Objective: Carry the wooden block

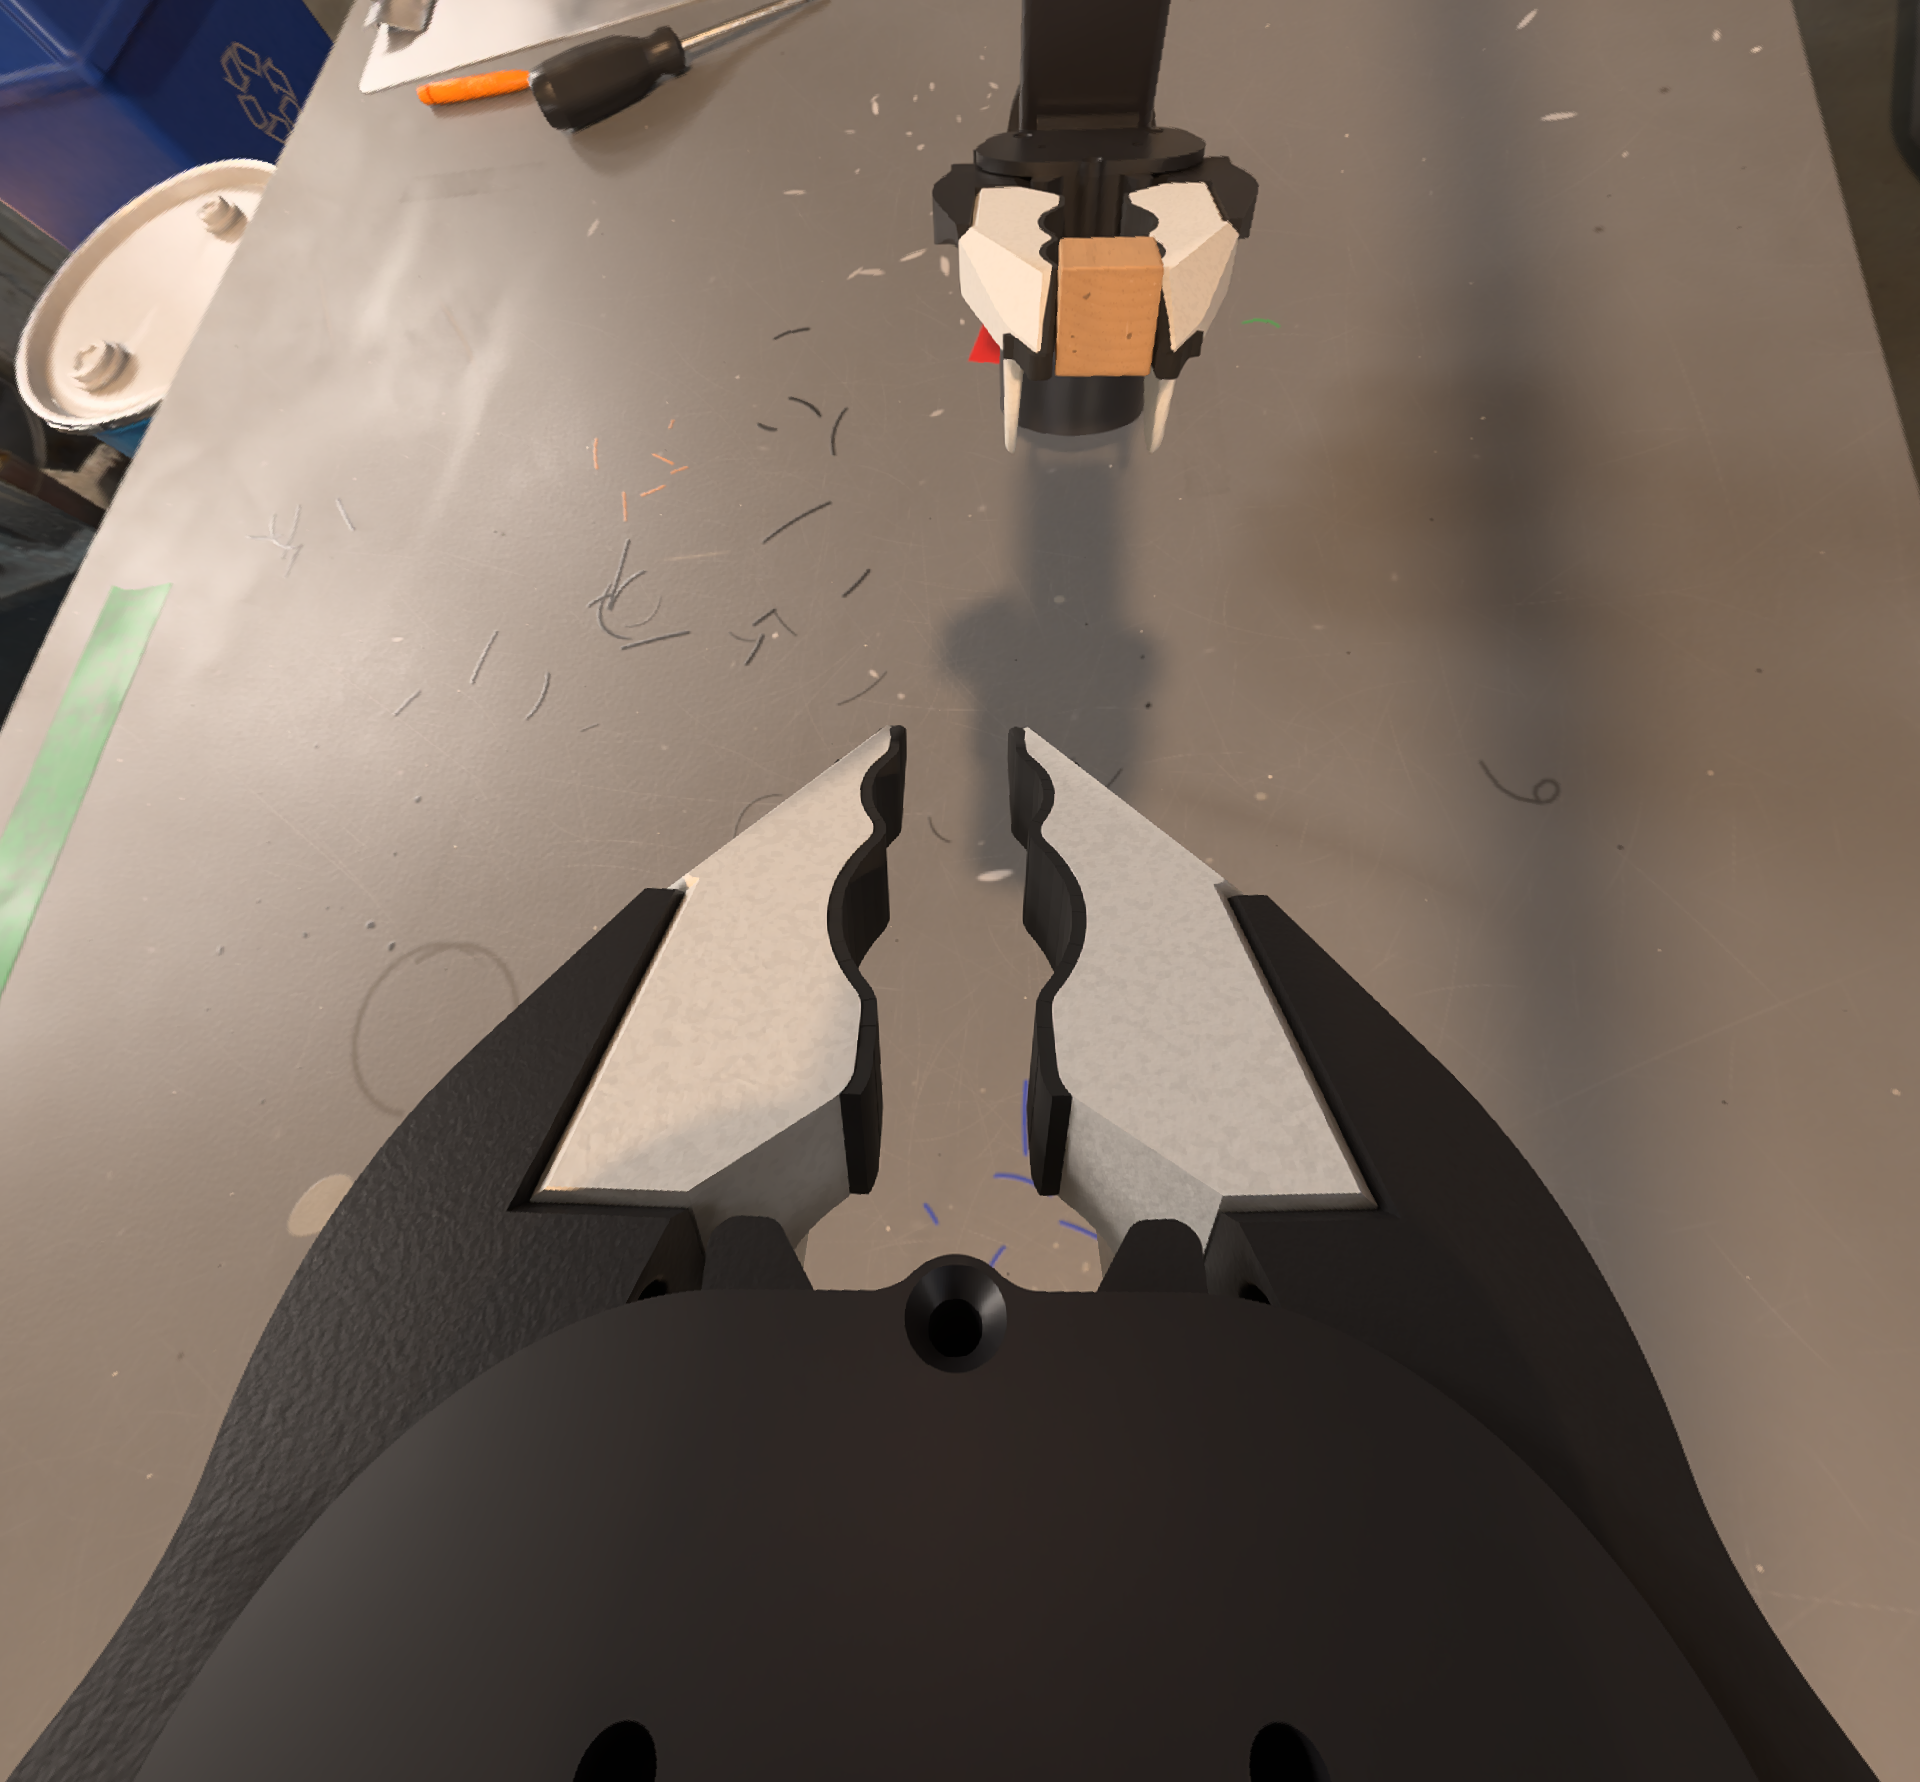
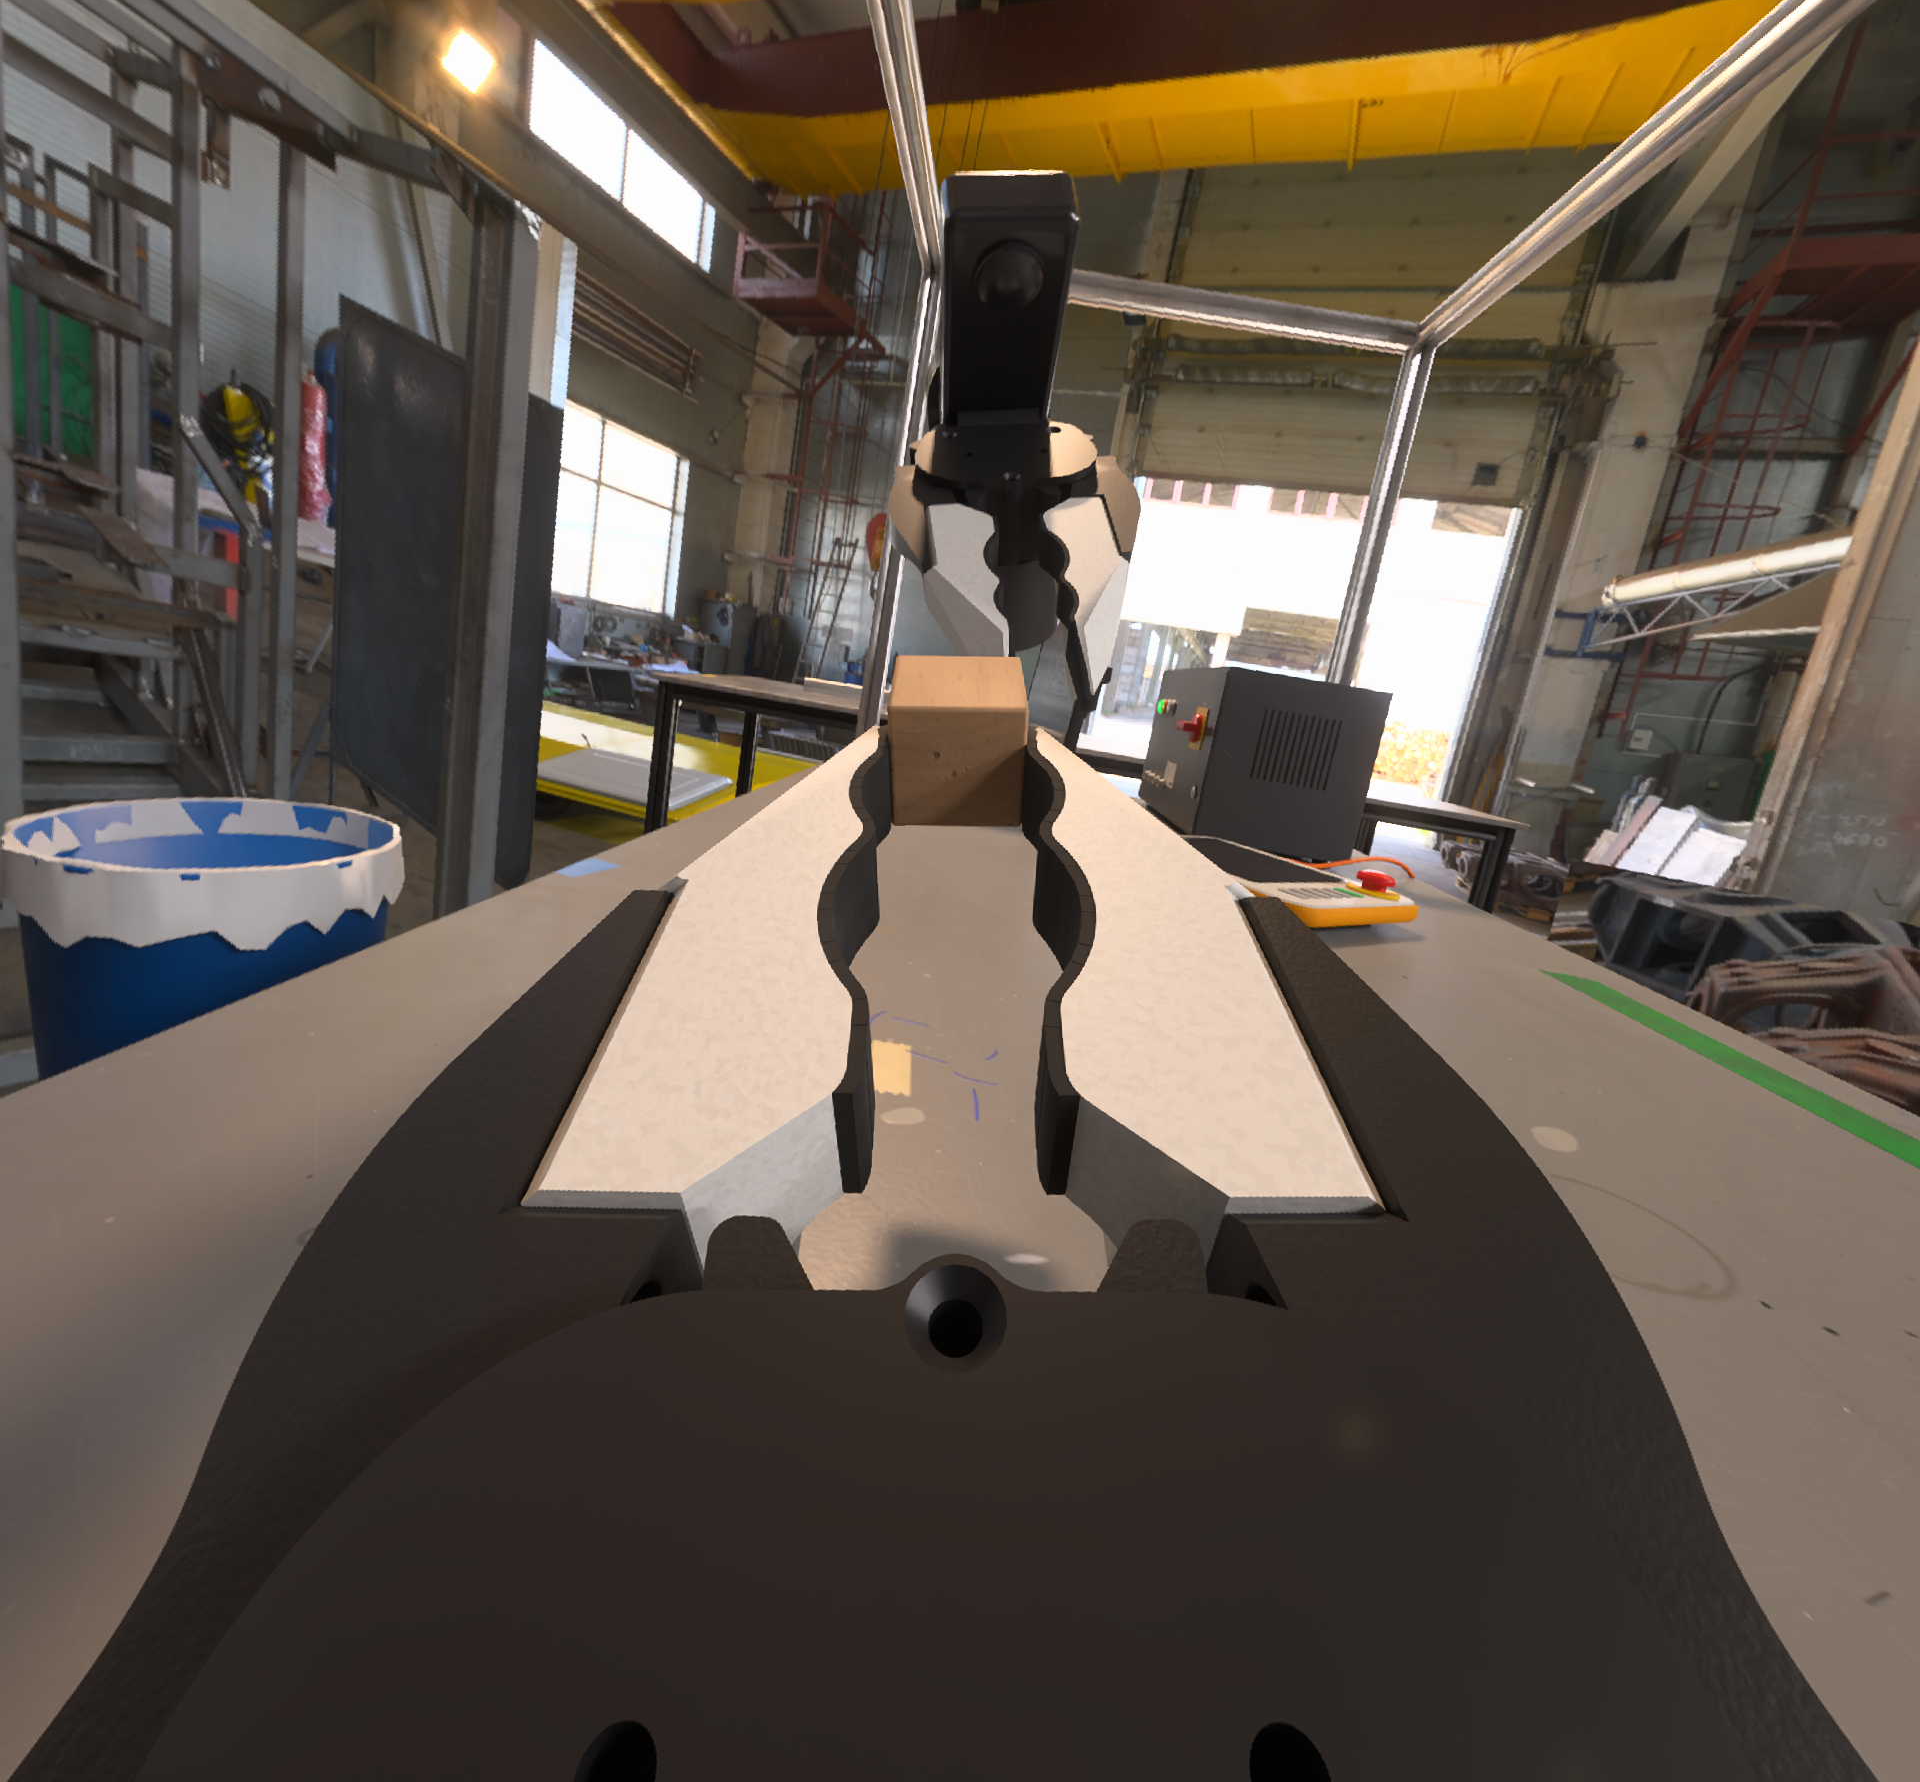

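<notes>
Blue bin (image 1: 145, 59) and white lid (image 1: 125, 298) cut off.

Each gripper has a matte black, finely textured body that widens into a rounded housing. The left gripper (image 1: 956, 745) and right gripper (image 2: 956, 745) are identical in build. Two long fingers (image 1: 748, 953) taper to points; their outer faces are white with a faint speckle, set into black carriers. The inner pads (image 2: 857, 901) are black with a wavy, scalloped profile. A round black recessed screw boss sits centrally at the finger base, and two dark round holes mark the housing.
</notes>
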### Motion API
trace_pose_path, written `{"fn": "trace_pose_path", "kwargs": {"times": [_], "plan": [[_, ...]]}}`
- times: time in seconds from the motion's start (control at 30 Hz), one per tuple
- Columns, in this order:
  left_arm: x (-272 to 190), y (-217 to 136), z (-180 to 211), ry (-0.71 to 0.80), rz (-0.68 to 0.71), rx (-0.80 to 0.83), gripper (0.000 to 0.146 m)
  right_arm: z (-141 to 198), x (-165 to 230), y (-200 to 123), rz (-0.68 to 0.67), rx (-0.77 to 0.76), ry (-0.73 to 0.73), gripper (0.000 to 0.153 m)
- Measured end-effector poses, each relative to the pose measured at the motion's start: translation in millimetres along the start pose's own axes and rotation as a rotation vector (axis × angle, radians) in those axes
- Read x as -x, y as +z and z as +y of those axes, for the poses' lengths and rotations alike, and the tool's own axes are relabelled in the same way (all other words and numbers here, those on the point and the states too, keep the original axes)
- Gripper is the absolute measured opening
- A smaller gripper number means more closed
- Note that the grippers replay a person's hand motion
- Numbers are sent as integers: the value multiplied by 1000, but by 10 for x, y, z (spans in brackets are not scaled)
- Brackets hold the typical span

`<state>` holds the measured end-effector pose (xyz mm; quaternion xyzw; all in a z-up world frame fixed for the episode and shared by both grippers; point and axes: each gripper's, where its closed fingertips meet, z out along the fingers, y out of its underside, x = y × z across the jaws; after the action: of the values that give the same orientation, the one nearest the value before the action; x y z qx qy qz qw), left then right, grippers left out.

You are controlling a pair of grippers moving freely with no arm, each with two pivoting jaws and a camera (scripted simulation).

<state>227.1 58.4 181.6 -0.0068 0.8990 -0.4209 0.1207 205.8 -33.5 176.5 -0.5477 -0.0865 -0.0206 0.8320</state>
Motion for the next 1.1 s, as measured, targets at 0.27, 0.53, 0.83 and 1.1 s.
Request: {"fn": "trace_pose_path", "kwargs": {"times": [0.27, 0.53, 0.83, 1.1], "plan": [[-46, -9, -9, 50, 46, -17, 19, -40, 85, 53, -47, -42, 29, 24], [-16, -33, 7, 41, 19, -8, 19, 17, 56, 79, -28, -22, 20, 24], [35, 68, 82, 67, 11, 22, 19, 10, 48, 99, -18, -15, -21, 24], [55, -101, -126, 68, -17, -210, 19, -95, 4, 74, 9, -42, -76, 24]]}}
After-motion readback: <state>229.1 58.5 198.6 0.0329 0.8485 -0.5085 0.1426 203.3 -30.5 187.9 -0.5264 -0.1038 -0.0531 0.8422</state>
